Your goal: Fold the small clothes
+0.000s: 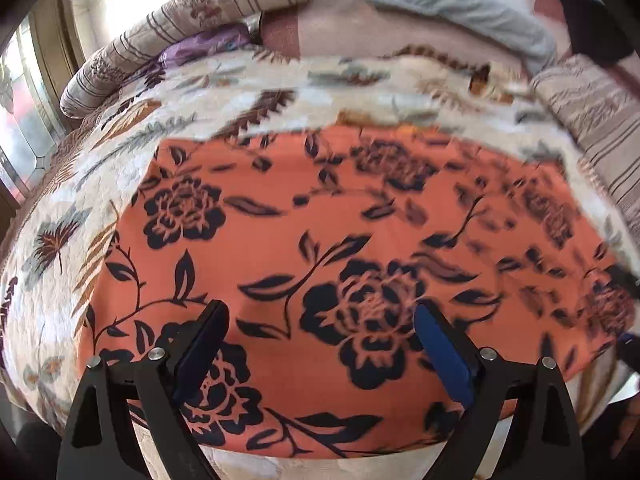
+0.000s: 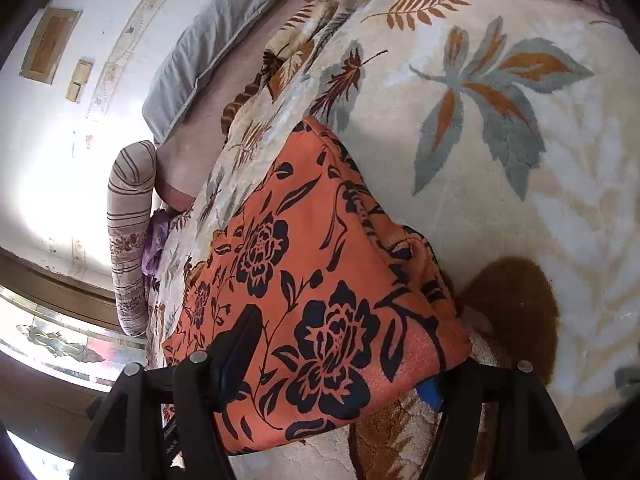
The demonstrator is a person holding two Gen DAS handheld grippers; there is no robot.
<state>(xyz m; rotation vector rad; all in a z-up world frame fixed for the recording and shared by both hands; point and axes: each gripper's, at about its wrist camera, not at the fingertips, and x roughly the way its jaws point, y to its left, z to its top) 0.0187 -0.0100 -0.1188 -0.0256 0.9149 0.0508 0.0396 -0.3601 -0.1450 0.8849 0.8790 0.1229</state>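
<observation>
Your right gripper (image 2: 340,364) pinched the orange flowered cloth's (image 2: 320,240) near corner, your left gripper (image 1: 320,344) spread wide above it, so you needed to lift gently.

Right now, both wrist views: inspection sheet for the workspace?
Surface: bed under a cream leaf-print blanket.
Job's things: orange floral garment lies flat, folded.
Clutter: striped pillows, grey pillow, purple cloth.
Grippers: left gripper open above the garment, nothing between its fingers; right gripper straddles the garment's near corner, grip not confirmed.
Cables: nothing seen.
Surroundings: white wall, window.
</observation>
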